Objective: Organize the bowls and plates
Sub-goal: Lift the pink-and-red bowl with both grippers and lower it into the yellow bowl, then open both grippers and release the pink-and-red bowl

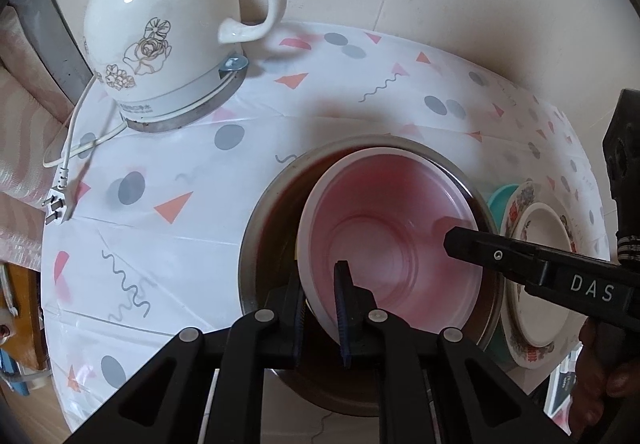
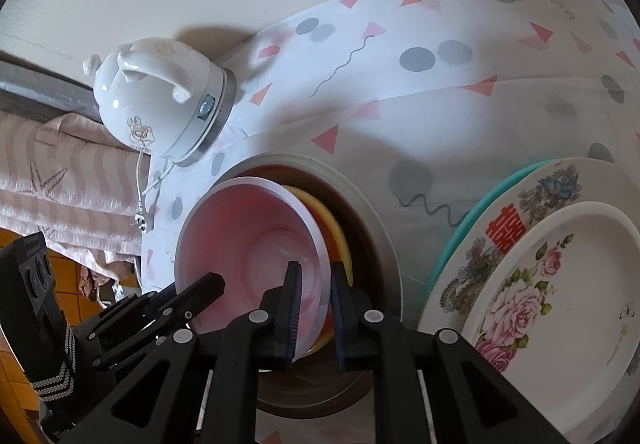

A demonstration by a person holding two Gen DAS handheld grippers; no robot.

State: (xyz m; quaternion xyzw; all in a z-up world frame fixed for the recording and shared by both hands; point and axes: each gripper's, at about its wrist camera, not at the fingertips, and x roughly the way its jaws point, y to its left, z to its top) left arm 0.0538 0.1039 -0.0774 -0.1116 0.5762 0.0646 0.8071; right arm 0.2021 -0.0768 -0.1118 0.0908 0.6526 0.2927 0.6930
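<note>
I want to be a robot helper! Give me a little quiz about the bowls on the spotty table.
1. True or false: the white ceramic kettle sits inside the big round metal basin.
2. Who pinches the rim of the pink plastic bowl? A. only the left gripper. B. only the right gripper. C. both.
3. Fill in: the lower bowl, beneath the pink plastic bowl inside the basin, is coloured ___.

Key: 1 false, the kettle stands on the tablecloth beside the basin; 2 C; 3 yellow.
</note>
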